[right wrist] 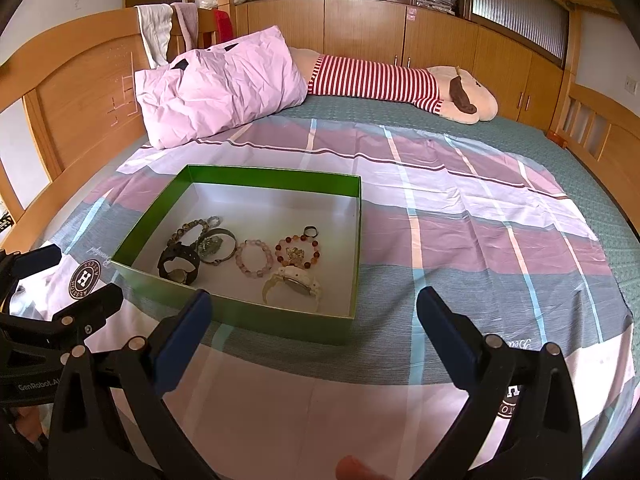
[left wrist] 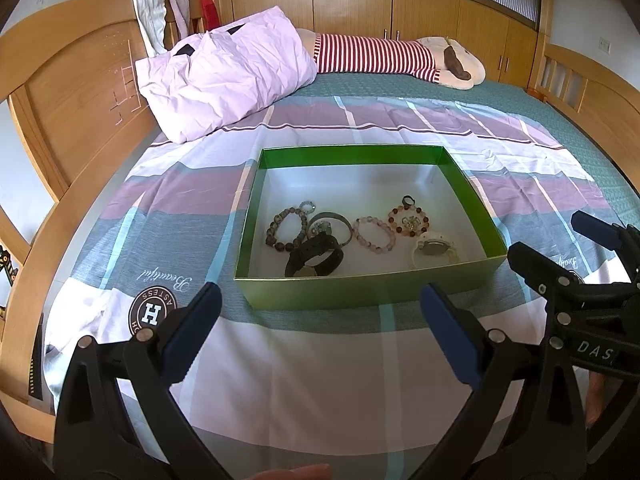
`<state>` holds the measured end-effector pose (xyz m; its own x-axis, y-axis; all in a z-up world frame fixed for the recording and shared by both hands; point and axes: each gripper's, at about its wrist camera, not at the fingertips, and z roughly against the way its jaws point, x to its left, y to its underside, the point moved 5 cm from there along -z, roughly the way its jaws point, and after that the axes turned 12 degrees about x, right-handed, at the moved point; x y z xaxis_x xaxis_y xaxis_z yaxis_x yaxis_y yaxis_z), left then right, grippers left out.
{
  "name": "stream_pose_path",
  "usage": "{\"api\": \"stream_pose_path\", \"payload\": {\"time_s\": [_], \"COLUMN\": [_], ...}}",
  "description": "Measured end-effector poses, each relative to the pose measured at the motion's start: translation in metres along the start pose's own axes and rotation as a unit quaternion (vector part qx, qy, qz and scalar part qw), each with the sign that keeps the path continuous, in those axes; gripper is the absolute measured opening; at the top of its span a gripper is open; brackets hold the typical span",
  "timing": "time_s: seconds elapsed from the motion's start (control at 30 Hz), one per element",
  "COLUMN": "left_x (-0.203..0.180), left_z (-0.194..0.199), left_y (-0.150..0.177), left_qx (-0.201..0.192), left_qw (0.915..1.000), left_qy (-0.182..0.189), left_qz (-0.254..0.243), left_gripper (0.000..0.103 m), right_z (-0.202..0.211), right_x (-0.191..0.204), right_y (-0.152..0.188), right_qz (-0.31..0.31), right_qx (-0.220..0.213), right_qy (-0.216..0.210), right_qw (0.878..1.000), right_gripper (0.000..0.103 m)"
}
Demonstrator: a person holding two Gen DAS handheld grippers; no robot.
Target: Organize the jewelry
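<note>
Now the left claw (left wrist: 320, 320) and right claw (right wrist: 310, 320) hover spread and empty; jewelry fills the green box (left wrist: 360, 290).

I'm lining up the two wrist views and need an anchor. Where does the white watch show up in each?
Left wrist view: the white watch lies in the near right corner of the green box, right of centre in the picture.
Right wrist view: the white watch lies by the box's near wall, just left of centre.
Shared landmark: the pink pillow behind the box.
</note>
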<state>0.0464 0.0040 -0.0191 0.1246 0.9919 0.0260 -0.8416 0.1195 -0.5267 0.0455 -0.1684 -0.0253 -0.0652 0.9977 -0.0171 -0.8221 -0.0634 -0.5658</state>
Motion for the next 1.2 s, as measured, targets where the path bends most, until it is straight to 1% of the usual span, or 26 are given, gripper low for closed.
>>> {"api": "stream_pose_path", "payload": {"time_s": [1.2], "left_x": [0.0017], "left_z": [-0.0040], "left_y": [0.0039], "left_qx": [0.005], "left_qw": [1.0000], "left_qy": [0.001], "left_qz": [-0.003], "left_gripper": [0.101], "right_z": [-0.0033], "right_x": [-0.0064], "right_y": [0.0006], "right_qz": [0.005], "right_qx": [-0.001], "right_qy": [0.005], "right_qw": [1.000], "right_gripper": [0.102]}}
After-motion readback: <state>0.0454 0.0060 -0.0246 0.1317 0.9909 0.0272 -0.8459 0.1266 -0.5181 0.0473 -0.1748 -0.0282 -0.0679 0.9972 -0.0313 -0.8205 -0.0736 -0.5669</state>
